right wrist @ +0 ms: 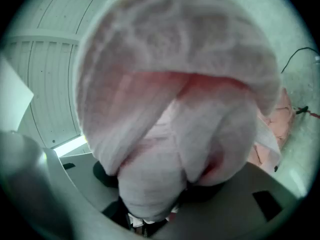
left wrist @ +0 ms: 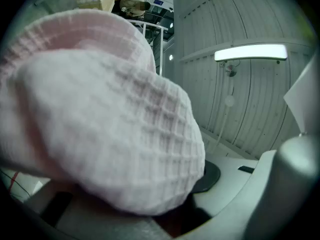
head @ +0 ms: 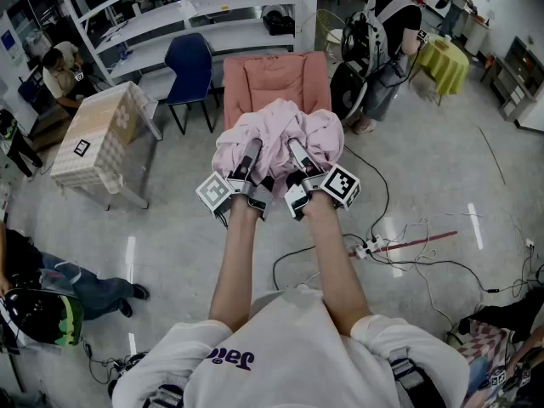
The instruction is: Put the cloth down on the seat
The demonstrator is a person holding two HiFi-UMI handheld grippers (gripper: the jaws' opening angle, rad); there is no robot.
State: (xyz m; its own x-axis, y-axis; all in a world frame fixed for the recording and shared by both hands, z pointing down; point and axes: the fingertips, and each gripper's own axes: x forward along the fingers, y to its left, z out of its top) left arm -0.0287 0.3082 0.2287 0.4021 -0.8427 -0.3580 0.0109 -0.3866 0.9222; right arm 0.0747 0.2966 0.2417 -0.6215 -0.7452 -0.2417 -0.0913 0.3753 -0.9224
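A crumpled pale pink waffle-weave cloth (head: 276, 134) hangs bunched in the air in front of the pink armchair (head: 276, 79), covering the front of its seat in the head view. My left gripper (head: 252, 153) reaches into the cloth's left side and is shut on a fold. My right gripper (head: 294, 150) grips the right side in the same way. In the left gripper view the cloth (left wrist: 100, 124) fills the frame and hides the jaw tips. The cloth (right wrist: 175, 104) drapes over the jaws in the right gripper view too, with a bunch pinched between them.
A blue chair (head: 189, 62) stands left of the armchair, a checked table (head: 102, 134) further left. White shelves (head: 195, 15) line the back. A person with a backpack (head: 382, 49) stands right of the armchair. Cables and a power strip (head: 374, 246) lie on the floor.
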